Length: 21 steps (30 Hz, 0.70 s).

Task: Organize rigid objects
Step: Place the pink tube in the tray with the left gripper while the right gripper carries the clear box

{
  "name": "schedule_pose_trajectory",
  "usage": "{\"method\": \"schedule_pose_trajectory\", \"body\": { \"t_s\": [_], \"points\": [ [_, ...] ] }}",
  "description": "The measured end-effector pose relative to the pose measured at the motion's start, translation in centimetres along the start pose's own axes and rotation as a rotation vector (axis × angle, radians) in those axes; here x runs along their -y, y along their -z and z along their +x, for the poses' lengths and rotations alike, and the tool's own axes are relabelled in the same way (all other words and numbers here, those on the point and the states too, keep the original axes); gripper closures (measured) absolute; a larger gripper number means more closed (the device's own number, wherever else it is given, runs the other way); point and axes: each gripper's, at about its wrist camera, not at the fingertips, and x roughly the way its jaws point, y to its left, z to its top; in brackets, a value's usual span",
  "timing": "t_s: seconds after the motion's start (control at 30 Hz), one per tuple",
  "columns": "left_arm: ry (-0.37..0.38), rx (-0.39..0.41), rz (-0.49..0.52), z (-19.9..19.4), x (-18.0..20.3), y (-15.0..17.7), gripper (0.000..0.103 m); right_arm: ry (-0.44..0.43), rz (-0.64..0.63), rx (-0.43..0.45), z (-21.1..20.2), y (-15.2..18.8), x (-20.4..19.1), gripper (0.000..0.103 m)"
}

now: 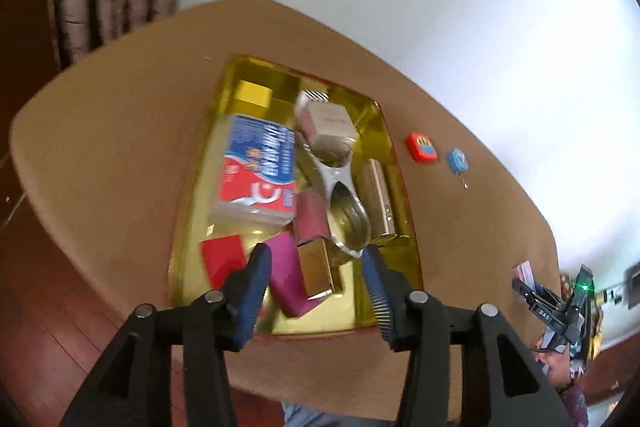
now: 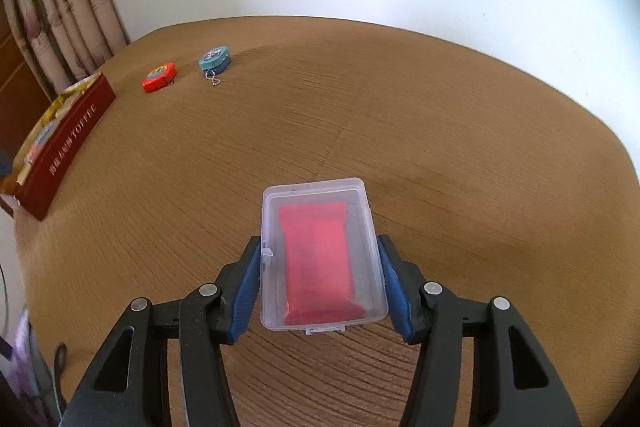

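The right hand-held gripper [image 2: 320, 267] clamps a clear plastic case [image 2: 322, 255] near the table's [image 2: 440, 131] near edge; the left hand-held gripper [image 1: 316, 267] hangs open, empty, over the gold tin [image 1: 192, 211]; two small keychain tins [image 2: 160, 77] lie beyond.

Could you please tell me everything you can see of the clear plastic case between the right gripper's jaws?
The clear plastic case is a small rectangular box of transparent, rigid-looking plastic with rounded corners, closed, with a small latch on its left edge and hinge tabs on its near end. Inside lies a flat red packet. The case looks level just over the wooden table; whether it touches the table I cannot tell. The right gripper clamps its long sides between blue-padded jaws.
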Motion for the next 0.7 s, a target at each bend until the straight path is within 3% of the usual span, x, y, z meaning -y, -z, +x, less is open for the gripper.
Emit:
{"method": "schedule_pose_trajectory", "body": {
  "t_s": [0.17,0.37,0.53,0.7],
  "points": [
    [-0.075,0.093,-0.009,-3.3,-1.8,2.6,0.053,-0.051,0.08,-0.018,-0.5,-0.2,-0.1,0.051],
    [-0.181,0.119,0.034,-4.0,-2.9,3.9,0.053,-0.175,0.146,-0.023,-1.8,-1.3,-2.9,0.051],
    [-0.215,0.141,0.074,-3.9,-2.6,4.3,0.053,-0.327,0.107,0.005,-4.0,-4.0,-9.5,0.051],
    [-0.261,0.139,0.106,-3.7,-2.4,4.3,0.053,-0.512,0.009,-0.014,-4.1,-7.3,-19.2,0.051]
  ]
}}
